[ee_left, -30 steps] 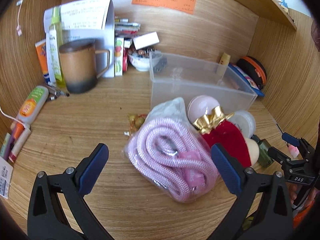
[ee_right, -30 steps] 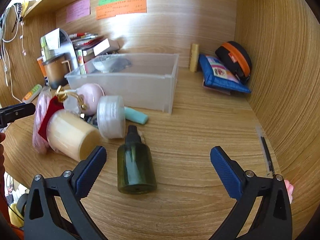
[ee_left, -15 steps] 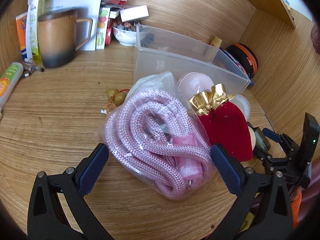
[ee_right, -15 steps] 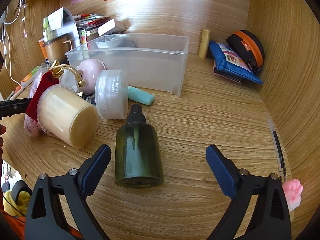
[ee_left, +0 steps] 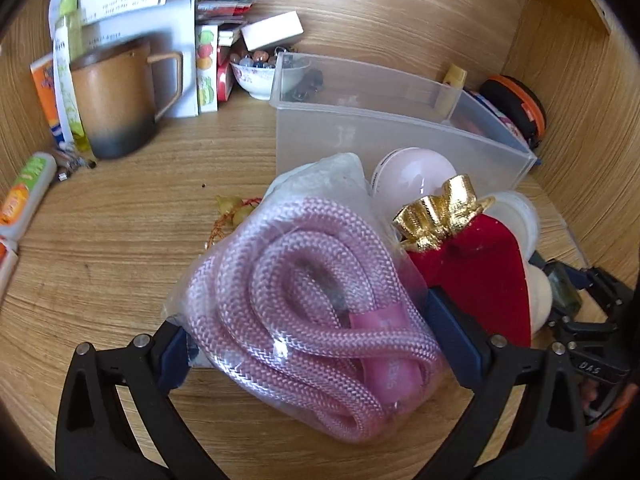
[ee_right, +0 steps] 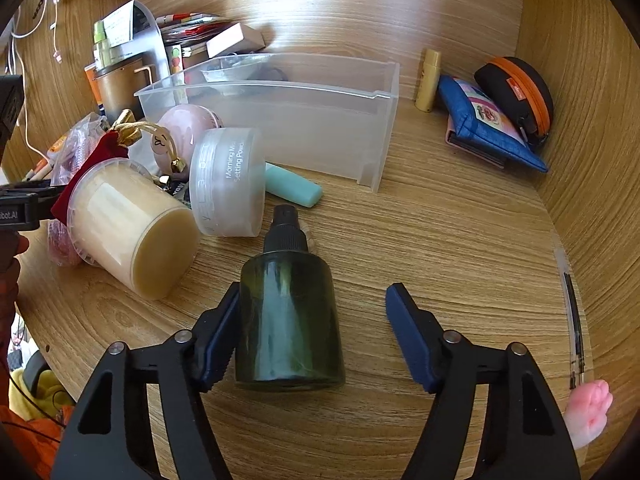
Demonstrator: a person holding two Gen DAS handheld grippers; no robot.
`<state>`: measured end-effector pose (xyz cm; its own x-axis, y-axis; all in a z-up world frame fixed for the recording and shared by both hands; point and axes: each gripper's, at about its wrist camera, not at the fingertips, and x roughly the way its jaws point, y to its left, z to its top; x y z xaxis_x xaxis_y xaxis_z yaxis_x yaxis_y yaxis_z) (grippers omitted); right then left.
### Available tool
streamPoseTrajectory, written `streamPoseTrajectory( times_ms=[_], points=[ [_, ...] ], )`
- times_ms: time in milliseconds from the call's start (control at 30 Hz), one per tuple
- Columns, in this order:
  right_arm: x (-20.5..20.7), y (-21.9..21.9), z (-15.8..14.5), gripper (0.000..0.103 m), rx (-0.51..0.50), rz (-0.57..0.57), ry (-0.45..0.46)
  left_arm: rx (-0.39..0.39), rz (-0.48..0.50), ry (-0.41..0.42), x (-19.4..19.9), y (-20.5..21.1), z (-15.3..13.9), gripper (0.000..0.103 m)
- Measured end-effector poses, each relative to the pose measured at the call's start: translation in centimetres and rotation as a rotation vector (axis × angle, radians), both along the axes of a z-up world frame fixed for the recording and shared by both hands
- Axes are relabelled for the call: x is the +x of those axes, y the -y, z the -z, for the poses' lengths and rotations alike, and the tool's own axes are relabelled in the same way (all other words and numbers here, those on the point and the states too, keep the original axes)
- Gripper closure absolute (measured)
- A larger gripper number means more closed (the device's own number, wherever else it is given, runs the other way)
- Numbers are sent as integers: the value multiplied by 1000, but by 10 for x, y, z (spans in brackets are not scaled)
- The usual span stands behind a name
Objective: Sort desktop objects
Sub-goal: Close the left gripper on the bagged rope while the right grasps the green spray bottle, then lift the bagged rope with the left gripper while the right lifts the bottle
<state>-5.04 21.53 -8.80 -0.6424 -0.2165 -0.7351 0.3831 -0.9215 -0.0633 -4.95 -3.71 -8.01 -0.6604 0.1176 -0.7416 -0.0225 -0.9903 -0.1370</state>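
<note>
A clear bag of pink rope [ee_left: 308, 304] lies on the wooden desk between the fingers of my left gripper [ee_left: 316, 344], which closes around it; both pads touch the bag. A red velvet pouch [ee_left: 480, 280] with a gold top leans beside it. My right gripper [ee_right: 316, 340] is open around a dark green spray bottle [ee_right: 288, 320] lying on its side; the left pad touches it, the right pad stands apart. A clear plastic bin [ee_right: 304, 116] stands behind, also in the left wrist view [ee_left: 400, 136].
A cream jar [ee_right: 128, 232], white powder jar [ee_right: 228, 184], pink ball [ee_right: 188, 124] and teal tube [ee_right: 296, 188] lie near the bottle. A brown mug [ee_left: 112, 100], boxes and a bowl stand at back left. A blue pouch [ee_right: 488, 120] and black case [ee_right: 516, 92] sit at right.
Both grippers moved forward and narrowed. The left fingers now press the rope bag. The right fingers now straddle the green bottle.
</note>
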Motion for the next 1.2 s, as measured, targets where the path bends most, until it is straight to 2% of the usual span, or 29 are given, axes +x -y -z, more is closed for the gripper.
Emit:
streamPoseTrajectory(
  times_ms=[100,200,333,600,733,1200],
  points=[
    [-1,2,-1,47,2,-14,1,-92,-11,-31,3,-7,-2,0],
    [-2,2,-1,54,-5,-24,6,-139,-20,-48,5,-11,-2,1],
    [-3,3,-2,65,-15,-39,14,-160,-22,-57,7,-13,-3,13],
    [0,-1,-2,65,-33,-36,17,-162,-35,-72,14,-16,-5,24],
    [3,-5,-5,65,-48,-23,10,-189,-43,-91,19,-19,-9,29],
    [8,-12,-22,65,-73,-6,-32,-175,-99,-140,29,-4,-23,40]
  ],
)
